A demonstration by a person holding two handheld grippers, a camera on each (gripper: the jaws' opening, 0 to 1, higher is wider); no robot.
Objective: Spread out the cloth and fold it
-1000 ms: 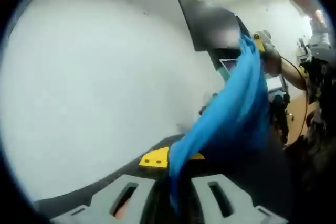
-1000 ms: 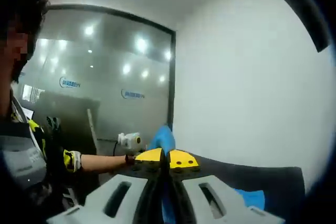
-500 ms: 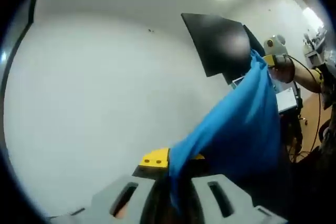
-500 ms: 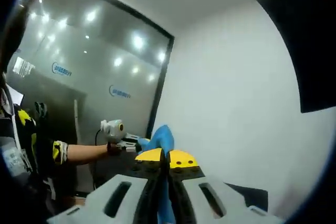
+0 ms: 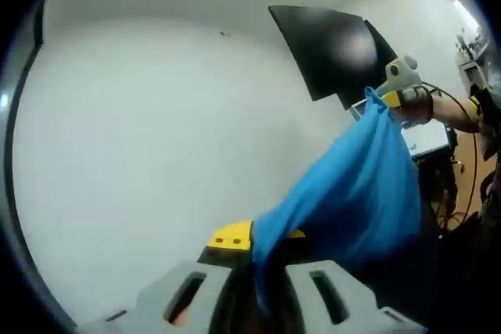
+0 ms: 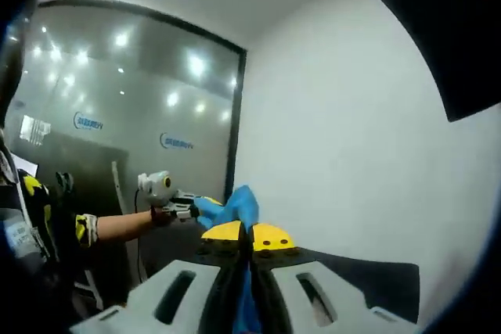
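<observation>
A blue cloth (image 5: pixel 352 193) hangs stretched in the air between both grippers. In the left gripper view my left gripper (image 5: pixel 252 242) is shut on one corner, and the cloth rises to the upper right, where my right gripper (image 5: pixel 391 95) pinches the other corner. In the right gripper view my right gripper (image 6: pixel 249 240) is shut on the blue cloth (image 6: pixel 239 207), which runs left to the left gripper (image 6: pixel 184 207) held in a gloved hand (image 6: pixel 90 226).
A white wall (image 5: pixel 156 154) stands straight ahead. A black panel (image 5: pixel 329 52) hangs at the upper right. A dark tabletop (image 6: pixel 352 275) lies below the right gripper. A glass wall (image 6: pixel 117 115) with reflected lights is at the left.
Both views have swung slightly; the cloth stays taut between the shut grippers. The right gripper's end of the cloth sits a little lower than half a second ago.
</observation>
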